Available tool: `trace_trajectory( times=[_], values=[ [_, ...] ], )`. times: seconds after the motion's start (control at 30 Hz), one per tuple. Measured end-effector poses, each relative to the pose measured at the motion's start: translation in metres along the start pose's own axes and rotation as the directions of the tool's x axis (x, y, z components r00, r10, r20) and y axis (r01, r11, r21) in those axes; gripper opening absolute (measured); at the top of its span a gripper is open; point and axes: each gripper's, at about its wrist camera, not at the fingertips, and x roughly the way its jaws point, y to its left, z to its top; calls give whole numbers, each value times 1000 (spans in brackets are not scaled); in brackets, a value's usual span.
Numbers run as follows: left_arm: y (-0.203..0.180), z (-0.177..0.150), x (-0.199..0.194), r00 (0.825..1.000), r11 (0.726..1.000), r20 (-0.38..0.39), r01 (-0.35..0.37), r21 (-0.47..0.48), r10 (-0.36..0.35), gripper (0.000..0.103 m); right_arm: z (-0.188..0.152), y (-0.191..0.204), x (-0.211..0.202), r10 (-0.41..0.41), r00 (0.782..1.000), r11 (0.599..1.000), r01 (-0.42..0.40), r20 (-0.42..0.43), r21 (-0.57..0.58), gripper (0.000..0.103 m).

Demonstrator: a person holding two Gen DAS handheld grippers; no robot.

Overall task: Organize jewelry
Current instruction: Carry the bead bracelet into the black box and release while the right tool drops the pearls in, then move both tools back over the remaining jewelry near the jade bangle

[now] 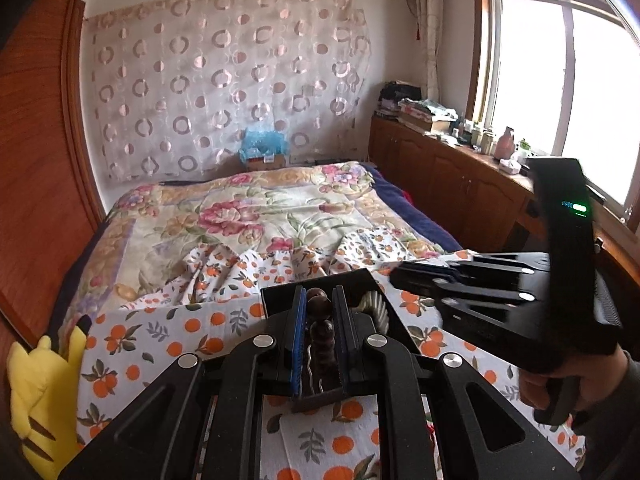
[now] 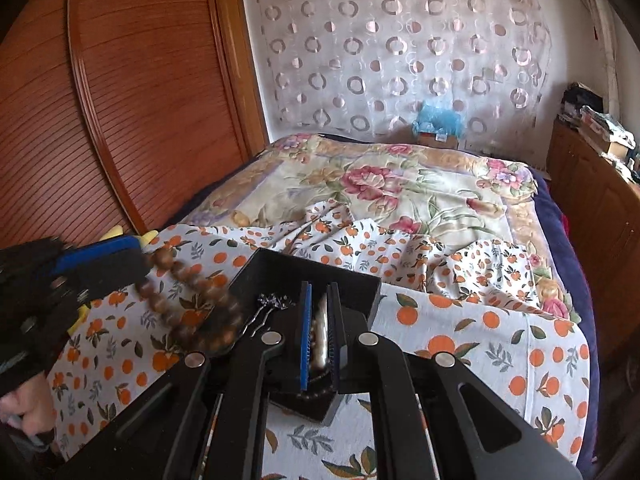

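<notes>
Risk: the left gripper [image 1: 320, 332], fingers pinching the wooden bead bracelet [image 2: 188, 304], may snag the hairpin [image 2: 264, 312] at the black tray's [image 2: 360, 280] 9 o'clock edge while the right gripper [image 2: 320, 328] pinches a pearly piece [image 2: 320, 332].

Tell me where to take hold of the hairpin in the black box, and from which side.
Probably the two wavy prongs just below the ornate head of the hairpin, pinched across their width, since the head looks spiky and uneven. Come from above: it lies low inside the black box, whose upright walls would block a sideways approach.
</notes>
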Motion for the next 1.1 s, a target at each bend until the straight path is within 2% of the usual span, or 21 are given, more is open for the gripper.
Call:
trace_trajectory(
  times=[0.1, 0.13, 0.27, 0.3, 0.5, 0.73, 0.8, 0.9, 0.93, 1.0, 1.1],
  values=[
    [4, 1, 12, 1000, 1000, -18, -2, -3, 2, 12, -6, 0, -9, 1, 1000, 1000, -1, 5, -7, 21],
    [5, 0, 14, 1000, 1000, -23, -4, -2, 4, 12, -8, -1, -12, 2, 1000, 1000, -2, 7, -11, 22],
    [1, -7, 28, 998, 1000, -66, -20, 24, 21, 13, -26, 1, -27, -7, 1000, 999, 8, 16, -35, 22],
    [1, -11, 29, 997, 999, -68, -27, 29, 29, 17, -33, 3, -31, -13, 1000, 999, 14, 23, -41, 22],
    [3, -34, 19, 996, 1000, -83, -17, 19, 18, 23, -69, 7, -48, -2, 1000, 999, 3, 29, -41, 22],
    [-7, -67, -6, 996, 997, -81, -23, 77, 29, 34, -118, 19, -63, 10, 1000, 999, -10, 7, -40, 22],
    [-9, -75, -14, 997, 996, -79, -16, 88, 23, 41, -126, 23, -66, 14, 1000, 999, -14, -1, -47, 22],
    [-15, -91, -26, 996, 993, -89, -12, 115, 23, 44, -141, 30, -73, 3, 1000, 998, -4, -18, -59, 22],
    [-17, -97, -29, 996, 993, -90, -12, 119, 22, 44, -147, 31, -76, -4, 1000, 998, 3, -20, -60, 22],
    [-19, -107, -35, 995, 993, -98, 7, 116, 5, 53, -156, 33, -81, 5, 999, 998, -7, -31, -56, 22],
    [-22, -121, -43, 994, 993, -107, 22, 113, -10, 56, -167, 36, -89, -1, 999, 998, -2, -44, -70, 22]
  ],
)
